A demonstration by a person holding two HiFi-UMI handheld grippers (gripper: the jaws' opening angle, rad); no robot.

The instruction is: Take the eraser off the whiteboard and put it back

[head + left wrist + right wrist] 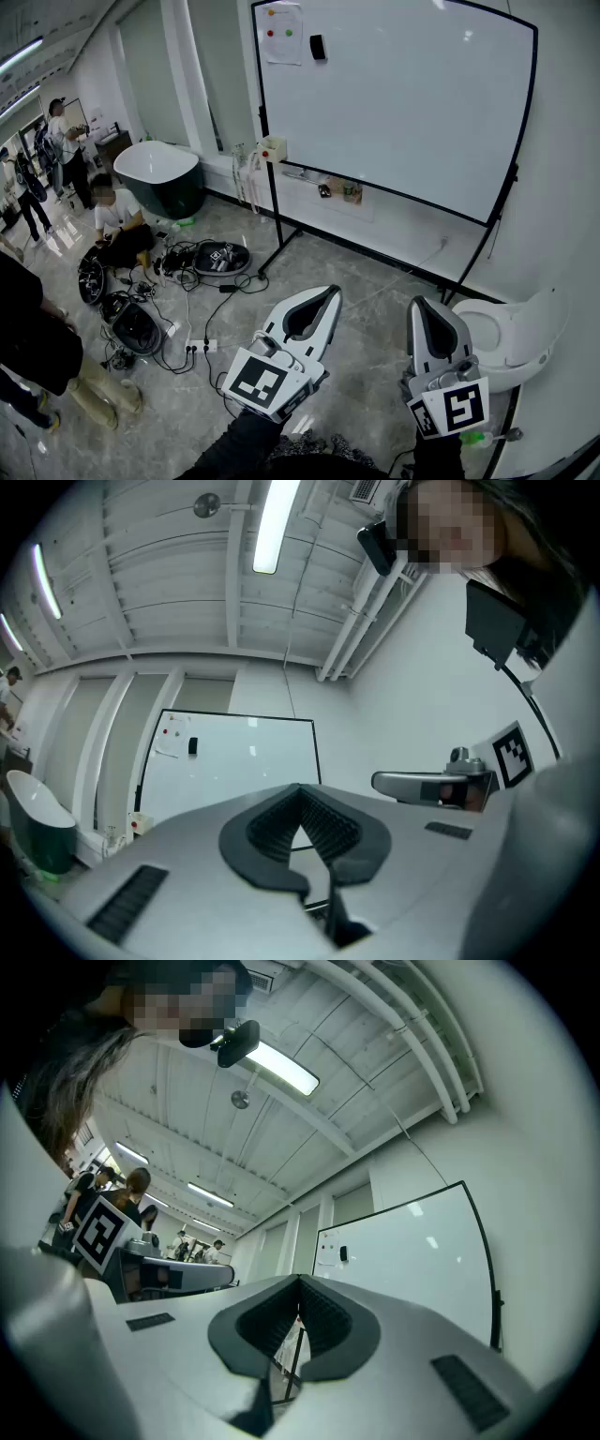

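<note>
1. At the upper left of the whiteboard (403, 103), the black eraser (318, 47) is seen stuck to the board face. It lies just right of a paper sheet (279, 33) bearing coloured dots.
2. The left gripper (332, 293) and the right gripper (424, 306) are held low in the head view, well apart from the eraser. Each is seen with its jaws brought together tip to tip, and nothing is clamped between them.
3. A dark green bathtub (159, 178) with a white rim is noted by the wall at the left. Its contents cannot be made out from this angle.
4. An oval dark case (222, 258) lies open on the floor near the whiteboard stand. Black-and-white items are seen in it but cannot be identified.
5. A white toilet bowl (514, 333) stands at the right and is partly covered by the right gripper.
6. A tangle of cables (187, 328) is spread over the floor beside a crouching person (117, 220). A second person (37, 347) is cut off by the left edge.
7. Small items on the ledge (352, 190) behind the board are too small to name.
</note>
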